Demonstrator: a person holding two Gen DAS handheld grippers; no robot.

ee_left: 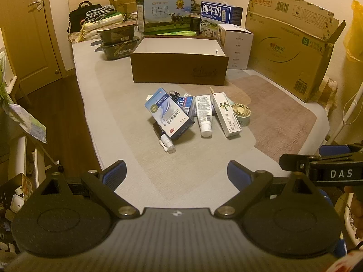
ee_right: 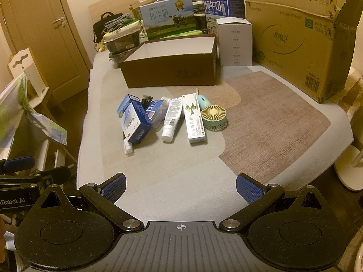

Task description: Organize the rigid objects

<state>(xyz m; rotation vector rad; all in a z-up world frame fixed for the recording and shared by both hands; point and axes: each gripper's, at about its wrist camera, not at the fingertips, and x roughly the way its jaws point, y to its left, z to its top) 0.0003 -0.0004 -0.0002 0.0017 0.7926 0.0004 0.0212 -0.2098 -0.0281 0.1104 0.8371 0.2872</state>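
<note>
A cluster of small items lies mid-bed: a blue medicine box (ee_left: 169, 113) (ee_right: 133, 119), a white spray bottle (ee_left: 166, 144) (ee_right: 128, 147) under it, a white tube (ee_left: 204, 115) (ee_right: 172, 119), a long white carton (ee_left: 225, 113) (ee_right: 194, 117) and a round green fan (ee_left: 240, 113) (ee_right: 214, 116). Behind them stands an open brown box (ee_left: 179, 68) (ee_right: 168, 72), empty inside. My left gripper (ee_left: 177, 172) is open, well short of the items. My right gripper (ee_right: 181, 188) is open too, equally far back, holding nothing.
Milk cartons (ee_left: 165, 14), a white box (ee_left: 238, 45), black food trays (ee_left: 118, 43) and a big cardboard carton (ee_left: 288, 47) (ee_right: 301, 43) crowd the bed's far end. A door (ee_right: 45, 34) and a chair (ee_right: 29, 72) are left. The right gripper's body (ee_left: 326, 167) shows at the left view's right edge.
</note>
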